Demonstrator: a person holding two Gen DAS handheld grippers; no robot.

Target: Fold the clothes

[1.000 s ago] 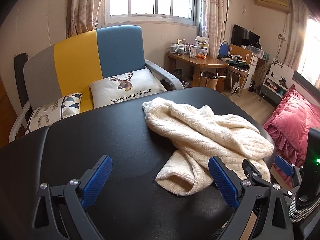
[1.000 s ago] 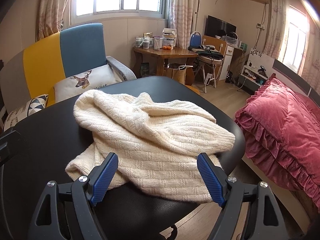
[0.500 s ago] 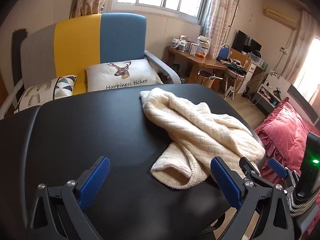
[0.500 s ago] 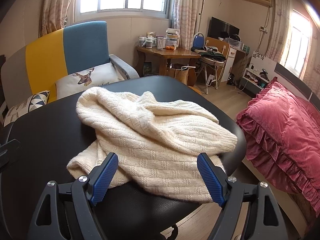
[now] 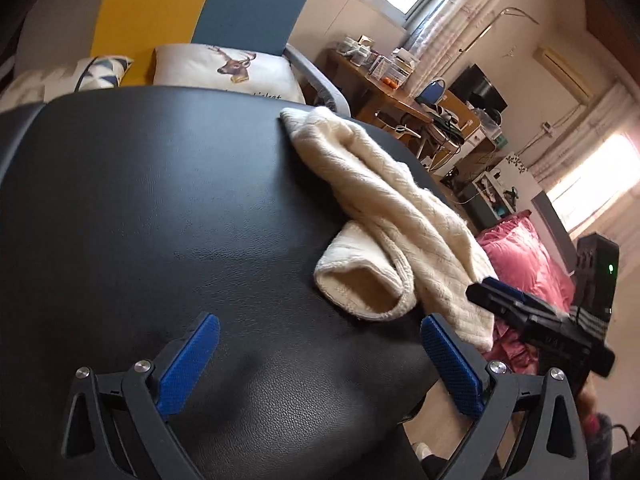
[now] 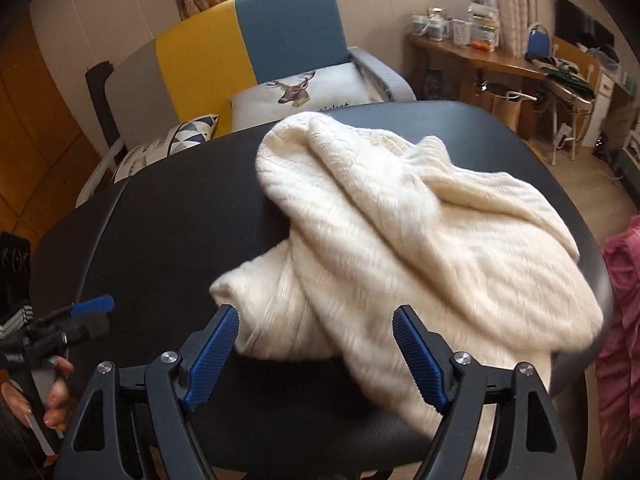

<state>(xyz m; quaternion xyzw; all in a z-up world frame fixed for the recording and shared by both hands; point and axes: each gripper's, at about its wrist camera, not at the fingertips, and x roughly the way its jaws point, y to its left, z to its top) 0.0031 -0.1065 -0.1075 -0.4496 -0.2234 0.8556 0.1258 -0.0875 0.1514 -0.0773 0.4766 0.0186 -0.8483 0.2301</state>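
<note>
A cream knitted sweater (image 5: pixel 396 216) lies crumpled on the right part of a black leather table (image 5: pixel 160 208), one cuff opening toward me and its near edge draped over the table's rim. My left gripper (image 5: pixel 316 364) is open above bare table, just short of that cuff. My right gripper (image 6: pixel 316 348) is open too, its blue pads (image 6: pixel 212 344) low over the sweater's (image 6: pixel 400 232) near folds, cloth showing between them without being pinched. The right gripper also appears at the right of the left wrist view (image 5: pixel 520 316), and the left gripper at the left of the right wrist view (image 6: pixel 80 320).
A grey, yellow and blue sofa (image 6: pixel 240 40) with a deer cushion (image 6: pixel 304 92) stands behind the table. A wooden desk (image 6: pixel 472 56) with jars is at the back right. A pink bed cover (image 5: pixel 528 264) lies beside the table's right edge. A hand (image 6: pixel 52 396) holds the left gripper.
Both grippers have tipped downward and come closer to the table and sweater. The views have rolled. The right gripper now sits over the sweater's near folds; the left one nears the cuff.
</note>
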